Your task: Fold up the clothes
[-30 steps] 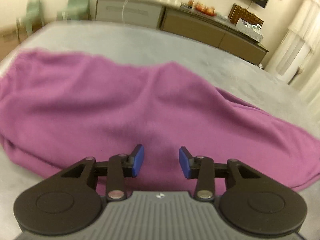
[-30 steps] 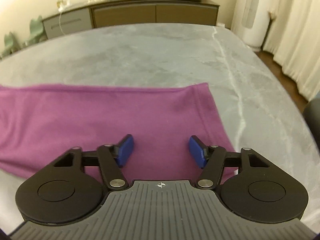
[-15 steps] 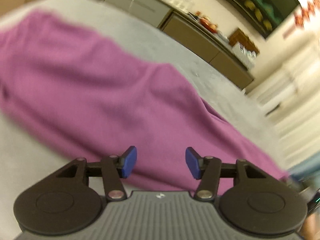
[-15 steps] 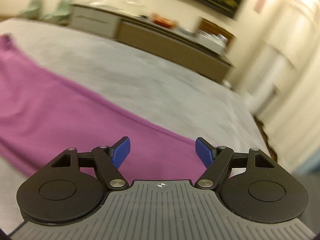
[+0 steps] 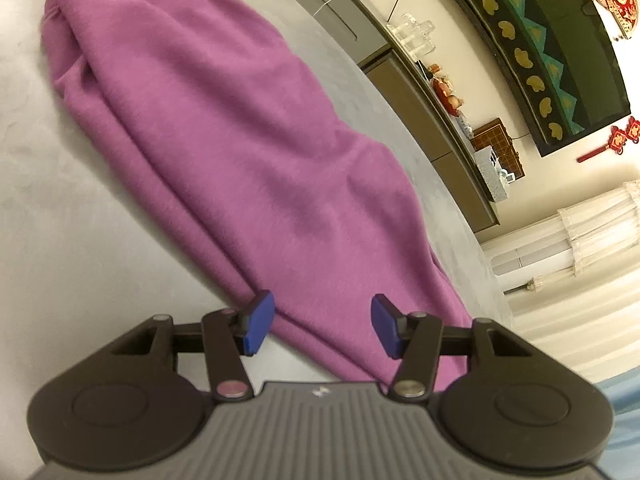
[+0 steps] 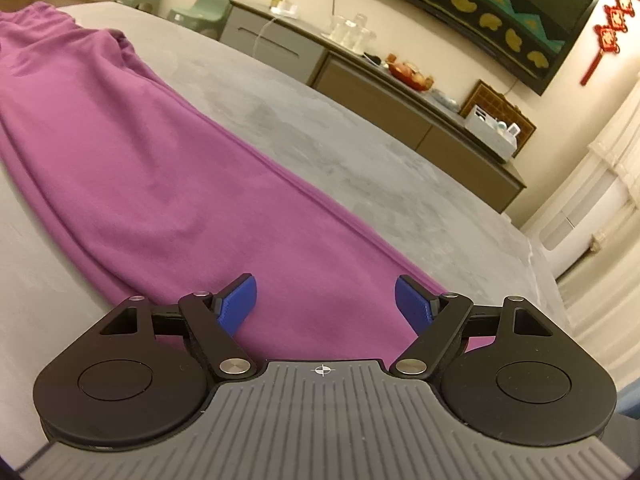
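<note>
Purple trousers (image 5: 248,152) lie stretched out long on the grey table (image 5: 80,208), waistband at the far left end, leg hem near me. My left gripper (image 5: 322,328) is open just above the near lower edge of the leg, nothing between its blue pads. In the right wrist view the same purple trousers (image 6: 132,168) run from the far left toward the camera. My right gripper (image 6: 326,306) hangs open over the hem end of the leg, its blue pads wide apart and empty.
A long low sideboard (image 6: 360,92) with glasses, a fruit dish and a white box stands against the far wall. Two green child chairs (image 6: 200,10) sit behind the table. White curtains (image 6: 608,208) hang at the right. The table's (image 6: 360,152) right edge is close.
Both grippers have swung to the right end of the trousers and turned to look along the leg. Their jaws have opened wider. The cloth has not moved.
</note>
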Demonstrator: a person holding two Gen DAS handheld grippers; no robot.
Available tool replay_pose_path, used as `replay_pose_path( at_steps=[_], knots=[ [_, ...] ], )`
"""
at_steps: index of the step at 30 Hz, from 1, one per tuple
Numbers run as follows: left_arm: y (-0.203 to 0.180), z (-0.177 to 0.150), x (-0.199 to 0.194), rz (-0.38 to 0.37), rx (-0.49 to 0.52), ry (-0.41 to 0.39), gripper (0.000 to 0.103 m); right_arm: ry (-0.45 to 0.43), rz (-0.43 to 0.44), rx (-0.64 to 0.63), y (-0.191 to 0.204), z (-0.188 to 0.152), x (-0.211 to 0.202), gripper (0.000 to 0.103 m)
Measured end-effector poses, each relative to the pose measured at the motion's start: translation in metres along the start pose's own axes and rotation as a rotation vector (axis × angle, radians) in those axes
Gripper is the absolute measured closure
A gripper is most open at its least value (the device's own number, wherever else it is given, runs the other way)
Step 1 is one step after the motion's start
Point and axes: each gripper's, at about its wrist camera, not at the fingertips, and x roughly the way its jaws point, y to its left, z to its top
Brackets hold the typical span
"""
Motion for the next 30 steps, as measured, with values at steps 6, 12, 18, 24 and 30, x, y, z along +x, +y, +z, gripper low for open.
replay_pose_path(
  at_steps=[6,12,18,24,30],
  knots=[
    [-0.002,0.000,0.001,0.008,0.017,-0.020,0.050,-0.027,0.095,0.054,0.020,0.017,-0.004,0.023],
    [-0.003,0.004,0.007,0.052,0.042,-0.045,0.096,-0.086,0.229,0.113,0.051,0.064,-0.011,0.023],
    [-0.008,-0.009,-0.009,0.058,0.091,-0.050,0.102,-0.133,0.483,0.367,0.073,0.161,0.016,0.023],
    [-0.001,-0.007,-0.015,0.029,0.070,-0.042,0.101,-0.023,0.640,0.442,0.126,0.253,0.090,0.024],
    [-0.005,-0.015,-0.014,0.067,0.108,-0.021,0.101,0.210,0.806,0.524,0.171,0.273,0.166,0.097]
  ],
)
